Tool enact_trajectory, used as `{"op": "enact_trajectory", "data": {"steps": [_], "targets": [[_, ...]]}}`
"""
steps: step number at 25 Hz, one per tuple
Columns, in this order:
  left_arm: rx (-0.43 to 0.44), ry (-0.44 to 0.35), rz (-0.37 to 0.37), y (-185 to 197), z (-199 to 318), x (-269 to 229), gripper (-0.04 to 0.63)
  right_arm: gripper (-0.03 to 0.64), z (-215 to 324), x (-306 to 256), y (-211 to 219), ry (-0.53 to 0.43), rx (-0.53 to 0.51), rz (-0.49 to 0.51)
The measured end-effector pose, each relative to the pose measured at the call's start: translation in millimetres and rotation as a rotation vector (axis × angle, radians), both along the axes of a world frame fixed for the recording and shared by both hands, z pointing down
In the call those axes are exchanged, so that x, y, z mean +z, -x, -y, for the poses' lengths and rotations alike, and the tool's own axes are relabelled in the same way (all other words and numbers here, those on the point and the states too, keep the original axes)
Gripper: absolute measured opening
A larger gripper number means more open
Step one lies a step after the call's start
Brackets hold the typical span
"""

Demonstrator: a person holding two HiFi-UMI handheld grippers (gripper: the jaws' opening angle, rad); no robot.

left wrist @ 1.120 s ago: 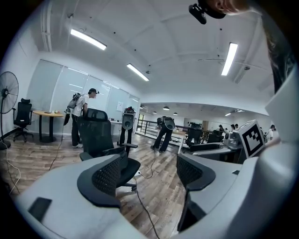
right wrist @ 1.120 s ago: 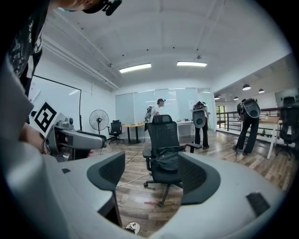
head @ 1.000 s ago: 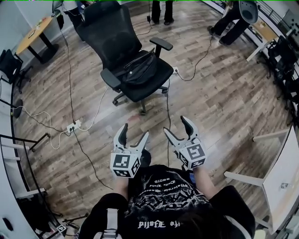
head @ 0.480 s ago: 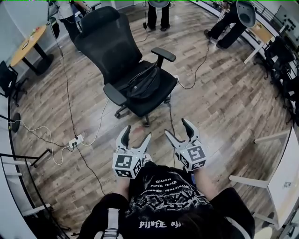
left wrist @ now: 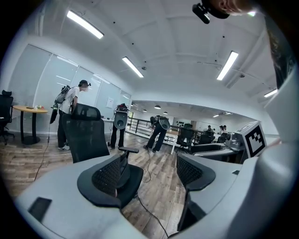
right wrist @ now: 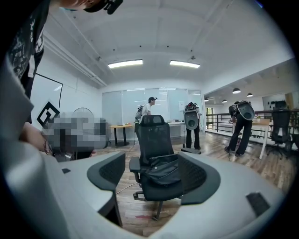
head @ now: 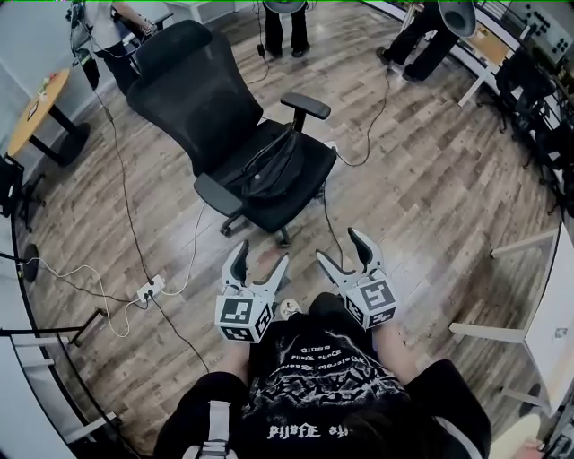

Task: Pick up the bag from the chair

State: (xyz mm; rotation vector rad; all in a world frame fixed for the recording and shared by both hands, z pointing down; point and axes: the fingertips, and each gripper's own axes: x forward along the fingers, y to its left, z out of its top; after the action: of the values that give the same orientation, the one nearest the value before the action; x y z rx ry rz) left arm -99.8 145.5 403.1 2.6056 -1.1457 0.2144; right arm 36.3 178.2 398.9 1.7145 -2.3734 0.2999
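Your left hand-held gripper (head: 259, 254) and right hand-held gripper (head: 339, 245) are both spread wide, holding nothing and touching nothing, side by side just ahead of your chest. Well apart from them, further on, stands one black office chair (head: 193, 85), with one black bag (head: 269, 166) slumped on its seat against the backrest. The floor (head: 430, 179) is wood plank, with one white power strip (head: 148, 290) to your left. Beyond the chair, three people (head: 272, 22) stand in an open office, and one round table (head: 40, 112) sits far left
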Motion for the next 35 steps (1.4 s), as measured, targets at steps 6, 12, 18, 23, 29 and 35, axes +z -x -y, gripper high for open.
{"op": "enact_trajectory", "data": {"steps": [6,12,18,23,29,35], "targets": [[-0.001,0.02,-0.011,-7,10,8,0.383,0.35,11,4,-10,0.013,0.013,0.0],[-0.043,0.035,0.012,-3,32,20,0.383,0.35,44,19,-2,0.041,-0.047,0.018],[-0.122,0.056,0.023,-4,88,27,0.383,0.351,115,25,-2,0.049,-0.148,0.033],[-0.179,0.101,0.041,-24,152,36,0.383,0.35,194,32,-22,0.074,-0.217,0.058],[-0.214,0.126,0.063,-68,239,39,0.383,0.35,288,38,-52,0.101,-0.308,0.083],[-0.272,0.152,0.087,-96,300,44,0.383,0.35,359,44,-80,0.123,-0.381,0.097]]}}
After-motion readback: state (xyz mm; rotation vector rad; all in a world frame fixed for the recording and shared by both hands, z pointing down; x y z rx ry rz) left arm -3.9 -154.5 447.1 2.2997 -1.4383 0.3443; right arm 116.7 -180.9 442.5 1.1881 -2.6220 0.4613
